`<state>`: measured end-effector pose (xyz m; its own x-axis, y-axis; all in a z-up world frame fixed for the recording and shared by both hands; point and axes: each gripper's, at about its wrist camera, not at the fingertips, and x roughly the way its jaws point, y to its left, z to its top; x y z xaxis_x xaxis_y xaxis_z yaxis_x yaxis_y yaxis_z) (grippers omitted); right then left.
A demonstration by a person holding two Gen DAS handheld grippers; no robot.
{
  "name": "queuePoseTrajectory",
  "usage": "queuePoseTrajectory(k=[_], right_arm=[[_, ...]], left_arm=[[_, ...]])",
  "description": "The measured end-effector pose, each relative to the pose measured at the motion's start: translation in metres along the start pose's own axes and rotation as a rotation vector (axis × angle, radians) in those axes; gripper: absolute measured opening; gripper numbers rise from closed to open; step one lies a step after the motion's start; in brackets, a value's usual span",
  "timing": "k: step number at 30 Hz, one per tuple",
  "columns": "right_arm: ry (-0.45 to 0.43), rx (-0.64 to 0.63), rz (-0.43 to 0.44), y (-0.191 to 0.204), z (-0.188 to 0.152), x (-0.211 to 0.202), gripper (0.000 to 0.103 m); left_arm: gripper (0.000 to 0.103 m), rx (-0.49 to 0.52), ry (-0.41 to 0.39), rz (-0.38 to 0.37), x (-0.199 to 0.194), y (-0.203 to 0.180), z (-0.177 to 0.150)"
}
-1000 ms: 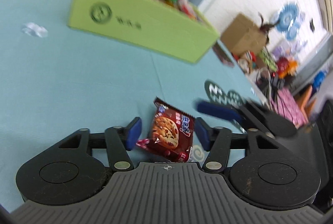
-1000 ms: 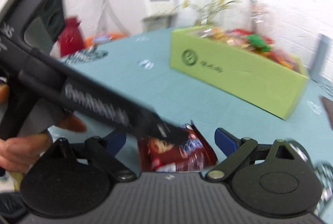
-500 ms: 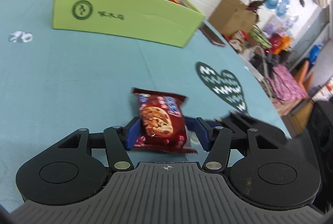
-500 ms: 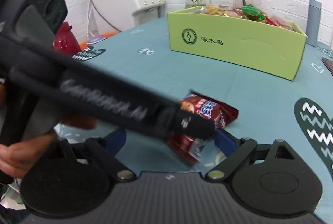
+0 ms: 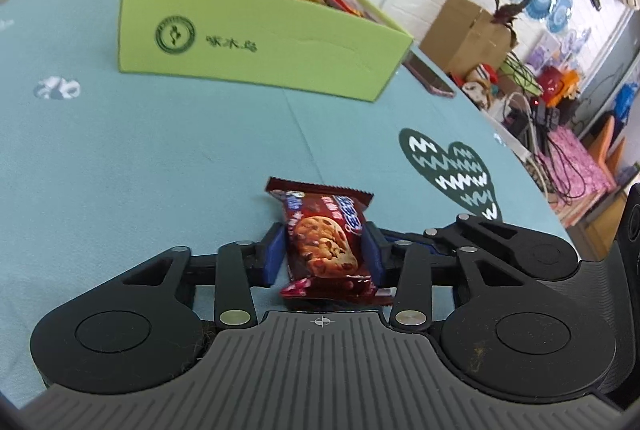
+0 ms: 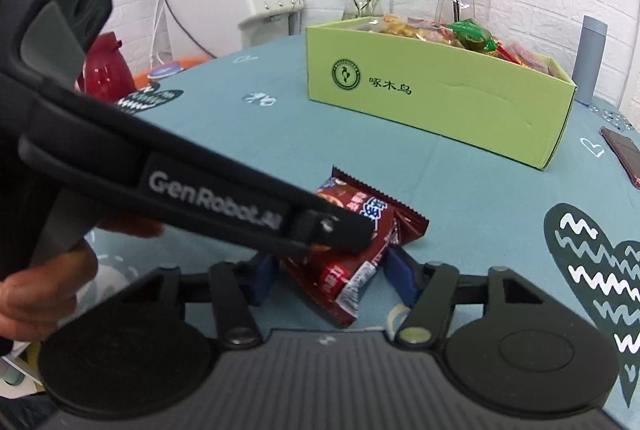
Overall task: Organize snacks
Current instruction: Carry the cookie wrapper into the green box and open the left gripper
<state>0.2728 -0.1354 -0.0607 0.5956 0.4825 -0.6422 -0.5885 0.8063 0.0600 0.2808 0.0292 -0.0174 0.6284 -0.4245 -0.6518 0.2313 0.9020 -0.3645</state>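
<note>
On teal counter [image 5: 160, 158]: left gripper [image 5: 325, 254] clamped on cookie pack [image 5: 326, 242], jaws just closed. Right gripper [image 6: 332, 276] also pinching it. Lift level w/ both, carry to green box [image 5: 256, 42], don't crush.

The green box [image 6: 440, 98] reads "啄木鸟"; the left hand-held gripper [image 6: 328, 230] reads "GenRobot.AI".
</note>
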Motion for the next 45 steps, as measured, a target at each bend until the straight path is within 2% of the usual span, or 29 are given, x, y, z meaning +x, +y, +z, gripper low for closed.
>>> queuePoseTrajectory(k=[3,8,14,20,22,25,27,29,30,33,34,35,36,37,38,41,45], right_arm=[[-0.022,0.043,0.026,-0.007,0.005,-0.002,0.061],[-0.098,0.018,-0.006,-0.015,0.033,-0.007,0.062],[-0.204,-0.067,-0.067,-0.052,0.108,0.004,0.062],[-0.201,-0.018,-0.077,-0.109,0.174,0.061,0.062],[-0.190,-0.013,-0.084,-0.124,0.187,0.083,0.062],[-0.175,0.027,-0.073,-0.143,0.193,0.106,0.064],[-0.146,0.046,-0.044,-0.152,0.190,0.122,0.066],[-0.110,0.028,-0.047,-0.154,0.189,0.132,0.068],[-0.108,0.040,-0.031,-0.157,0.186,0.136,0.068],[-0.103,0.020,-0.038,-0.157,0.185,0.135,0.069],[-0.110,0.038,-0.025,-0.158,0.185,0.131,0.075],[-0.114,0.057,0.004,-0.160,0.185,0.129,0.089],[-0.116,0.070,0.034,-0.160,0.186,0.127,0.093],[-0.122,0.072,0.039,-0.160,0.187,0.126,0.099],[-0.131,0.065,0.032,-0.157,0.188,0.122,0.102],[-0.160,0.023,-0.008,-0.148,0.192,0.108,0.102],[-0.208,0.021,-0.025,-0.145,0.195,0.093,0.102]], left_arm=[[0.010,-0.033,-0.010,-0.024,-0.005,0.001,0.007],[0.010,-0.012,-0.077,-0.020,-0.011,-0.010,0.036],[0.010,0.038,-0.196,-0.026,-0.006,-0.022,0.122],[0.011,0.055,-0.244,0.033,0.048,-0.014,0.201],[0.011,0.065,-0.235,0.060,0.069,-0.009,0.220],[0.012,0.036,-0.206,0.051,0.097,0.006,0.241],[0.018,0.015,-0.202,0.050,0.111,0.017,0.242],[0.028,-0.026,-0.188,0.001,0.121,0.028,0.237],[0.029,-0.038,-0.180,-0.014,0.125,0.030,0.235],[0.037,0.006,-0.194,0.026,0.121,0.024,0.231],[0.039,0.031,-0.205,0.039,0.115,0.019,0.231],[0.052,0.055,-0.238,0.050,0.106,0.014,0.230],[0.061,0.074,-0.271,0.068,0.097,0.009,0.229],[0.077,0.084,-0.301,0.085,0.087,0.005,0.229],[0.083,0.088,-0.334,0.093,0.078,0.004,0.228],[0.083,0.069,-0.363,0.073,0.060,0.006,0.230],[0.083,0.018,-0.335,0.069,0.057,0.015,0.236]])
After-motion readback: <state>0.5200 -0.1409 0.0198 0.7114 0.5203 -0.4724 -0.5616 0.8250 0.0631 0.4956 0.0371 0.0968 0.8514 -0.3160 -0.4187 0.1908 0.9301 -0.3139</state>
